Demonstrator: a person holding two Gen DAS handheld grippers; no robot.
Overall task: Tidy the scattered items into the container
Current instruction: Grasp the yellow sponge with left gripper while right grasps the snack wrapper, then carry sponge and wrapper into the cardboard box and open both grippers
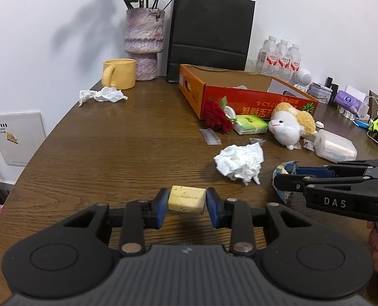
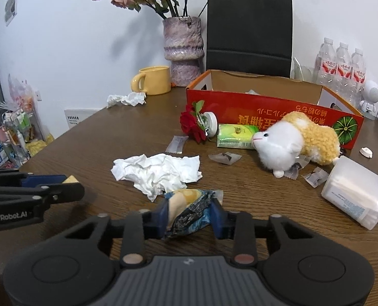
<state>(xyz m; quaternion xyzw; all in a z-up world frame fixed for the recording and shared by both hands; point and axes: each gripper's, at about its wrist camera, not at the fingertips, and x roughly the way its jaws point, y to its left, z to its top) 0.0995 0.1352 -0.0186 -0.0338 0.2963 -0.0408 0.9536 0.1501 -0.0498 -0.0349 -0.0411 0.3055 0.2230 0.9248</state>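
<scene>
My left gripper point(image 1: 187, 202) is shut on a pale yellow block point(image 1: 187, 199) and holds it just above the wooden table point(image 1: 112, 153). My right gripper point(image 2: 190, 215) is shut on a crumpled blue and yellow snack wrapper point(image 2: 189, 209), also seen in the left wrist view point(image 1: 284, 176). The open red cardboard box point(image 2: 273, 107) stands at the back, beyond both grippers. In front of it lie a white and yellow plush toy point(image 2: 296, 140), a green tissue pack point(image 2: 236, 135), a red rose point(image 2: 191, 125) and a crumpled white tissue point(image 2: 158, 170).
A yellow mug point(image 1: 118, 73), a purple vase point(image 1: 144, 43) and a black paper bag point(image 1: 210, 33) stand at the back. Another crumpled tissue point(image 1: 102, 95) lies near the mug. A clear plastic box point(image 2: 357, 191) lies at the right. Small clear wrappers point(image 2: 175, 144) are scattered. Water bottles point(image 2: 342, 68) stand far right.
</scene>
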